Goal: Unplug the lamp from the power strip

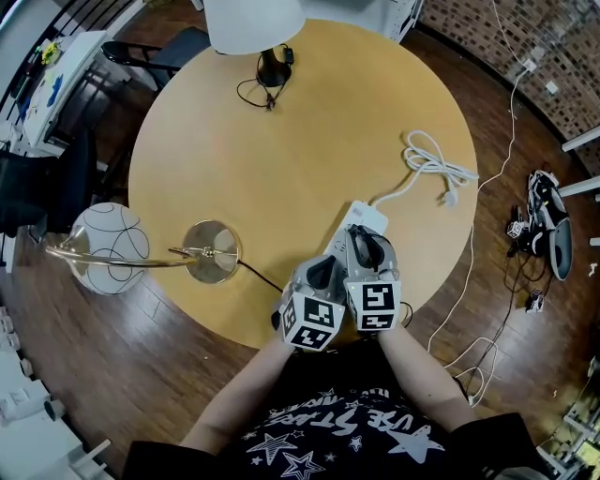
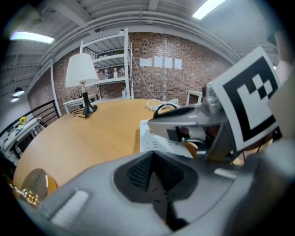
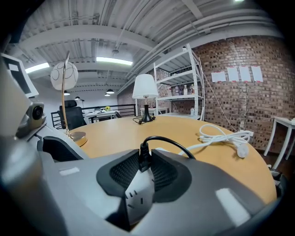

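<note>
Stands at near edge of round counter, both claws side by side just over the rim.

Grips black plug in right claw, pads against its two flanks. Plug seated in white strip, not yet out. Strip's socket face in the gap between the jaws, nearer the camera. From plug, arcing up and off to the right: black cord.

Holds left claw just left of the right one, pads drawn together in a narrow V. Cannot tell whether anything thin is pinched there.

Further left, upright near the rim: brass lamp. Round base on the counter, globe shade out past the edge. From base toward the claws: thin black lead, end lost under the left claw.

Beyond the strip, to the right: white cable, loosely coiled, joined to the strip's far end, free end flat on the wood.

At far edge: second lamp, white shade, black foot, small cord bundled beside it.

Behind, well off the counter: metal shelf, brick wall.
</note>
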Available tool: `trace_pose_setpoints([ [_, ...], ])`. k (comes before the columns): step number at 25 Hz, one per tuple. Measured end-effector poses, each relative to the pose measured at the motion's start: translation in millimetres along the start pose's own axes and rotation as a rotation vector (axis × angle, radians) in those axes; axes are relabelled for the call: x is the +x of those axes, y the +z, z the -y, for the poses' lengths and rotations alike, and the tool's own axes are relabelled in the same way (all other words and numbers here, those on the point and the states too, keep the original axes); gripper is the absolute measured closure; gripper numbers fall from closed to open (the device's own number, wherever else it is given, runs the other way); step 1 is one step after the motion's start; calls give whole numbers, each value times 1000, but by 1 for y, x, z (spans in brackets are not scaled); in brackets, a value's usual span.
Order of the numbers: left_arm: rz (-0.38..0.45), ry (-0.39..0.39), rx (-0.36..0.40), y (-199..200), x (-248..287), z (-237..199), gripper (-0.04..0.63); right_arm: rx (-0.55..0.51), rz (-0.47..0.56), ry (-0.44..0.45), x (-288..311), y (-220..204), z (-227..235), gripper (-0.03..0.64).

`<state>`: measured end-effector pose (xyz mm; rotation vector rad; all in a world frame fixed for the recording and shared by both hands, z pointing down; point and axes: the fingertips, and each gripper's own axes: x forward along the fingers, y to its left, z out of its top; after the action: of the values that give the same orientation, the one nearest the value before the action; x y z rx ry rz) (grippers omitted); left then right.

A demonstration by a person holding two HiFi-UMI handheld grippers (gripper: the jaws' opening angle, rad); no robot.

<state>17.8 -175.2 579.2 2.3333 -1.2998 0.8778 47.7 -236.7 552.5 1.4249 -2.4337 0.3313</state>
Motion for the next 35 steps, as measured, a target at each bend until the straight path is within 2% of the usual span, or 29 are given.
trace_pose_setpoints([
  [4, 5, 3, 4, 0, 1, 0, 591, -99, 136, 60, -16, 55, -22, 535],
  [6, 7, -4, -2, 0, 1, -1, 591, -112, 182, 81, -24, 76, -27, 535],
  [10, 31, -18, -16, -2, 0, -2, 591, -106, 202, 92, -38, 88, -24, 535],
  [14, 70, 34, -33, 1, -4, -13, 591, -104, 201, 84, -47, 89, -20, 535],
  [18, 133, 92, -30, 19, -17, -29, 591, -112, 220, 84, -55, 97, -19, 534],
  [22, 191, 135, -35, 37, -36, -44, 591, -120, 280, 79, -65, 112, -16, 532],
  [25, 246, 159, -2, 54, -52, -50, 591, -116, 314, 83, -73, 130, -18, 532],
  [27, 291, 171, 23, 68, -63, -51, 591, -128, 332, 88, -78, 142, -21, 532],
  [31, 403, 185, -3, 99, -88, -52, 591, -143, 376, 106, -91, 166, -30, 532],
  [35, 480, 194, -4, 121, -111, -52, 591, -145, 420, 112, -103, 185, -34, 532],
])
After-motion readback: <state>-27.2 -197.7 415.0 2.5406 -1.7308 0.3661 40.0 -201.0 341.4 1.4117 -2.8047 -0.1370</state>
